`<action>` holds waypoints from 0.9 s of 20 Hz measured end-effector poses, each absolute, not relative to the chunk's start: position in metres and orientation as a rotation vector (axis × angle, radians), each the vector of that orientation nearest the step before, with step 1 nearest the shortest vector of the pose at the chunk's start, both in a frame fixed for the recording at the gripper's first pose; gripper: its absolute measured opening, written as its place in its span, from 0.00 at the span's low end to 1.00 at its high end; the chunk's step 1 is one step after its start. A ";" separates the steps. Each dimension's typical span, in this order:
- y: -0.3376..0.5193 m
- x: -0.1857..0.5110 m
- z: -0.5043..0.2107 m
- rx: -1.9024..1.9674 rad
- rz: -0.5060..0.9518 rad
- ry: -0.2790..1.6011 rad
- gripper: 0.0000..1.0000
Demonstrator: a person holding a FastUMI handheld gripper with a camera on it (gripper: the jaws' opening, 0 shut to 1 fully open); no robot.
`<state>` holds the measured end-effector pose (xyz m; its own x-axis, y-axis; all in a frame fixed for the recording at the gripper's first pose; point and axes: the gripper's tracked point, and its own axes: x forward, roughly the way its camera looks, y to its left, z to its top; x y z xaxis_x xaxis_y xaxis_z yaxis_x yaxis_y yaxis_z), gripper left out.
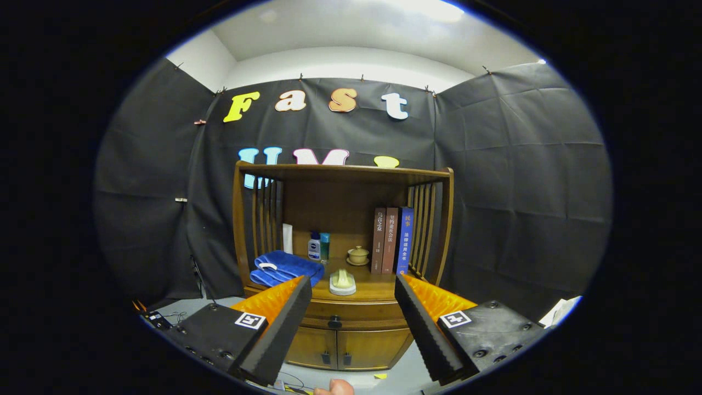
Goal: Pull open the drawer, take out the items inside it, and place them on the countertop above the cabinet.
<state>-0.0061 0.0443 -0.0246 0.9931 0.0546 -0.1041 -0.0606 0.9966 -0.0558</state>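
A wooden cabinet (343,263) stands against black cloth. On its desk, from the left: a folded blue towel (285,267), a white-and-blue bottle (314,246) beside a teal one (324,246), a pale brush (343,282) at the front edge, a small lidded cup (358,255), then three upright books (392,240) with Chinese spine titles too small to read. The drawer (351,315) below is closed, its dark knob (335,322) between the fingers, beyond them. The hand-held gripper (354,329) is spread wide, holding nothing.
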 end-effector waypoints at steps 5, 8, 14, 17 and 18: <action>0.057 -0.023 -0.018 -0.081 0.057 0.102 0.99; 0.065 -0.031 -0.011 -0.086 0.055 0.093 0.98; 0.065 -0.038 -0.010 -0.089 0.037 0.097 0.98; 0.058 -0.040 -0.004 -0.070 0.027 0.092 0.98; 0.055 -0.041 0.000 -0.061 0.024 0.082 0.98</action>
<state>-0.0409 0.0551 0.0002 0.9964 0.0215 -0.0823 -0.0265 0.9978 -0.0601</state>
